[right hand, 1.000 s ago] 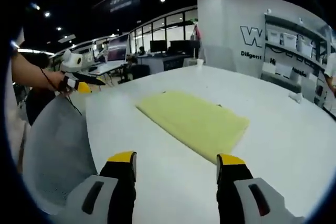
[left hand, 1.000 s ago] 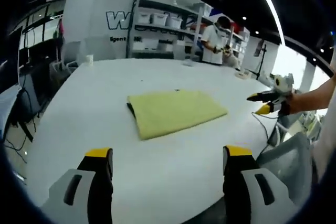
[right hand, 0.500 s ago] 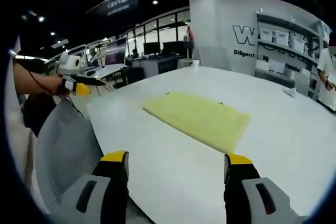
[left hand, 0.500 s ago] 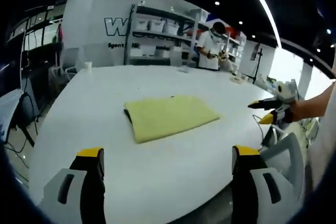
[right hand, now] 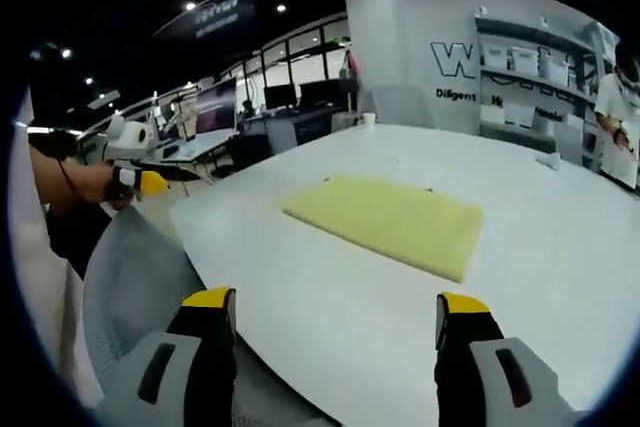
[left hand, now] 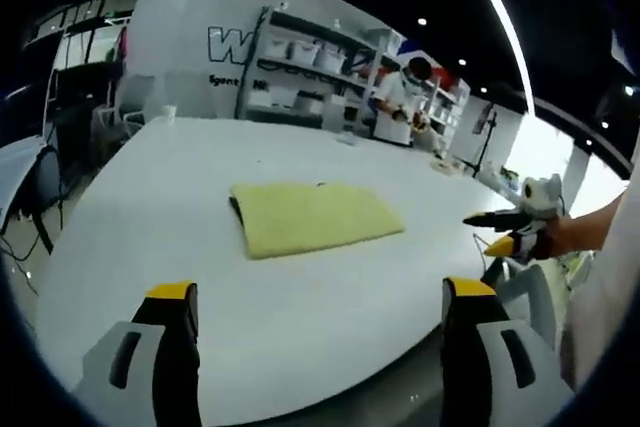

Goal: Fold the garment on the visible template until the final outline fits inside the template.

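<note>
A yellow garment (left hand: 312, 217) is lying folded into a flat rectangle on the white surface (left hand: 180, 197), well out in front of both grippers and touching neither. In the left gripper view a dark strip is showing along the garment's left edge (what it belongs to cannot be told at this size). In the right gripper view the same garment (right hand: 390, 221) is sitting as a slanted rectangle near the middle of the surface (right hand: 520, 247).

The left gripper (left hand: 315, 292) is hovering over the near part of the surface, its yellow-tipped jaws standing wide apart with nothing between them. The right gripper (right hand: 335, 302) is hanging at the near edge of the surface, its jaws likewise spread wide and holding nothing.

The right gripper is also showing at the right side of the left gripper view (left hand: 500, 232), held in a person's hand (left hand: 560, 237) off the surface's edge, and the left gripper is appearing at the left of the right gripper view (right hand: 150, 179), gripped by the other hand (right hand: 85, 185).

A grey chair back (right hand: 135, 277) is standing just beside the surface's near edge. Behind the surface, shelving (left hand: 300, 67) is holding white bins against a wall, and a person (left hand: 400, 102) in a white top is standing beside it.
</note>
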